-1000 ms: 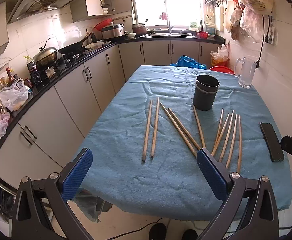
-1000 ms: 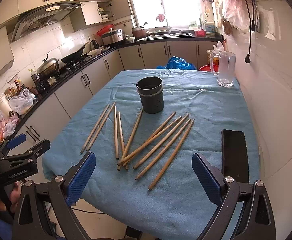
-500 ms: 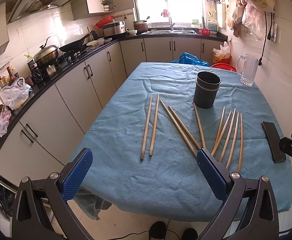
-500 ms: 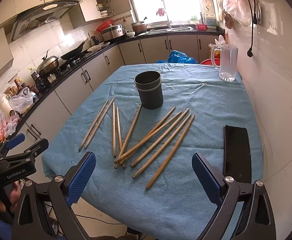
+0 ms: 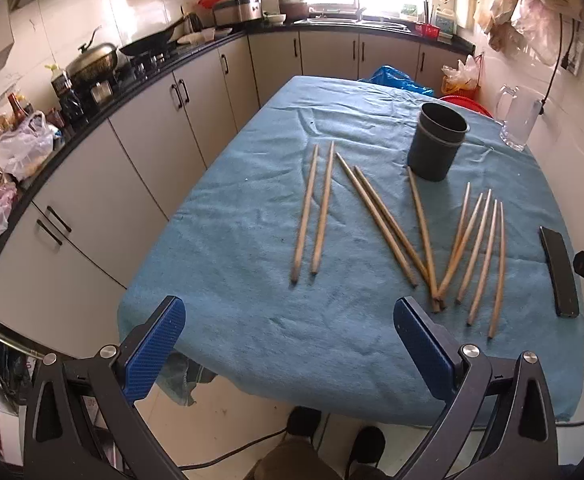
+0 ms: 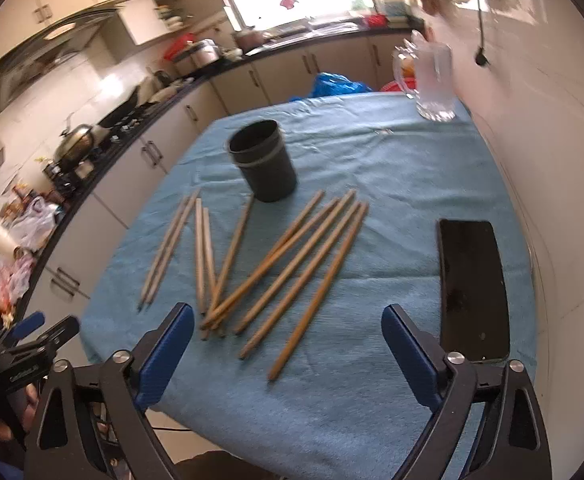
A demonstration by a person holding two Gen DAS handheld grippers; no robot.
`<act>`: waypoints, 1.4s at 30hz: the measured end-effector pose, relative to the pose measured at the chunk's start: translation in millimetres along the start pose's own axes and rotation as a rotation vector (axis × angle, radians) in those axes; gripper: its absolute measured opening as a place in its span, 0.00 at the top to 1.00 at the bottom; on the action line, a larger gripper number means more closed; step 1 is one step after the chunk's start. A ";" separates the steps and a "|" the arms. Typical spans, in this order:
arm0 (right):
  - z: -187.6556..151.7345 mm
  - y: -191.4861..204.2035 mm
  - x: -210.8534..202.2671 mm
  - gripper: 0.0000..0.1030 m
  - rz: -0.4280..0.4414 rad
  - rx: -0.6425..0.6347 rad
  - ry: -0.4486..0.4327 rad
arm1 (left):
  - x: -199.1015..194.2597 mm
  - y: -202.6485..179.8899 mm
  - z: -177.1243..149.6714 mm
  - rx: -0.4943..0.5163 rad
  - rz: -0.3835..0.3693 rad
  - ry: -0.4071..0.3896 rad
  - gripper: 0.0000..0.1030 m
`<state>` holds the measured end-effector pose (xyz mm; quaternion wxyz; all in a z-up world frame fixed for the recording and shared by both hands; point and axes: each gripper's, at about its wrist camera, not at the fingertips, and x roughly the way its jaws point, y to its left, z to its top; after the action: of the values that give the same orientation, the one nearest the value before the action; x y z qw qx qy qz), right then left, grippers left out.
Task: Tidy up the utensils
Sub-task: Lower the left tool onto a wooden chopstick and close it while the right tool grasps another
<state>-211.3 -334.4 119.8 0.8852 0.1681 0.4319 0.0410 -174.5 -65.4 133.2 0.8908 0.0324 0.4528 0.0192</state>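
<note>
Both the left gripper (image 5: pixel 288 344) and the right gripper (image 6: pixel 288 344) are held wide apart with nothing in them, while the wooden chopsticks (image 6: pixel 292 256) are spread flat on the blue cloth (image 5: pixel 252 320) just ahead of the fingertips, with the dark cup (image 6: pixel 263 160) standing upright beyond them.

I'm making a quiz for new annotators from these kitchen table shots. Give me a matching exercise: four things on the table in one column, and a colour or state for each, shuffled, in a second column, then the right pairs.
Things:
1. holder cup
2. chopsticks
3. phone
4. glass mug

Descriptions:
A. clear, has a handle, at the far corner by the wall
B. flat, black, lying near the right edge
C. dark, upright, nothing inside that shows
D. wooden, lying loose on the blue cloth

Pairs: 1-C, 2-D, 3-B, 4-A
</note>
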 end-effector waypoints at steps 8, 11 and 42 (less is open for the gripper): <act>18.1 -18.2 18.5 0.23 -0.046 0.142 0.037 | 50.0 29.0 56.9 -0.011 -0.138 0.074 0.00; 25.0 -27.1 26.7 0.35 -0.046 0.203 0.059 | 69.9 35.6 76.5 -0.004 -0.160 0.095 0.02; 92.9 -75.0 169.2 0.78 -0.222 0.404 0.354 | 221.1 35.1 160.8 0.032 -0.373 0.448 0.59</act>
<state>-39.0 -392.4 20.7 0.7436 0.2831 0.5949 -0.1145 85.5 -22.8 52.3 0.7562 -0.0425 0.6366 -0.1453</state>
